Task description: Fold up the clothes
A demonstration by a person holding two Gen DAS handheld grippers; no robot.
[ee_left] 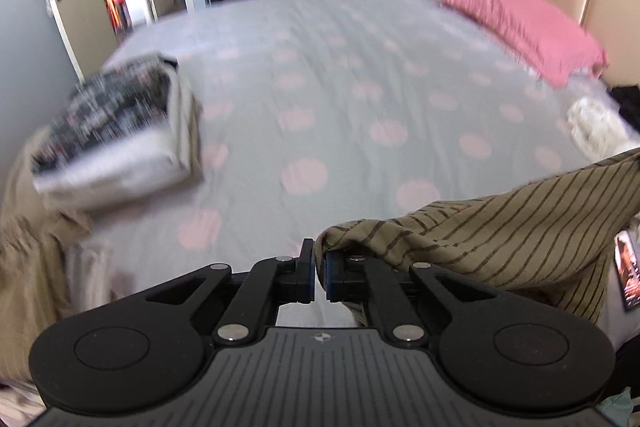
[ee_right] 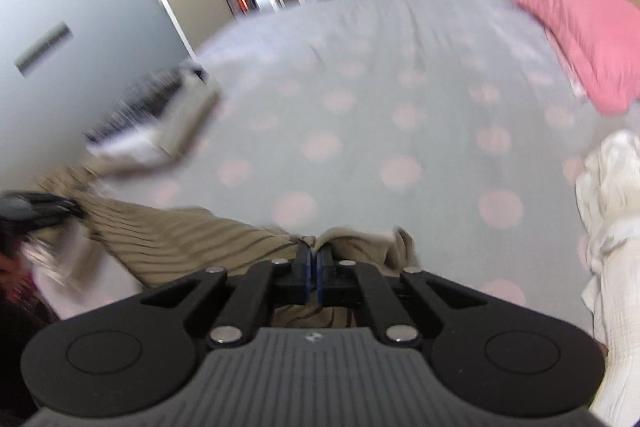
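Observation:
A tan garment with thin dark stripes [ee_left: 500, 239] is stretched between both grippers above the near edge of the bed. My left gripper [ee_left: 319, 261] is shut on its left edge; the cloth runs off to the right. In the right wrist view my right gripper [ee_right: 316, 259] is shut on another edge of the same striped garment [ee_right: 192, 239], which stretches left to the other gripper [ee_right: 36, 211] at the frame's left edge. Both views are motion-blurred.
The bed [ee_left: 340, 75] has a grey cover with pink dots. A stack of folded clothes [ee_left: 116, 131] sits at its left, a pink pillow [ee_left: 524, 23] at the far right, and a crumpled white cloth [ee_right: 612, 195] on the right. A door and dark wardrobe stand behind.

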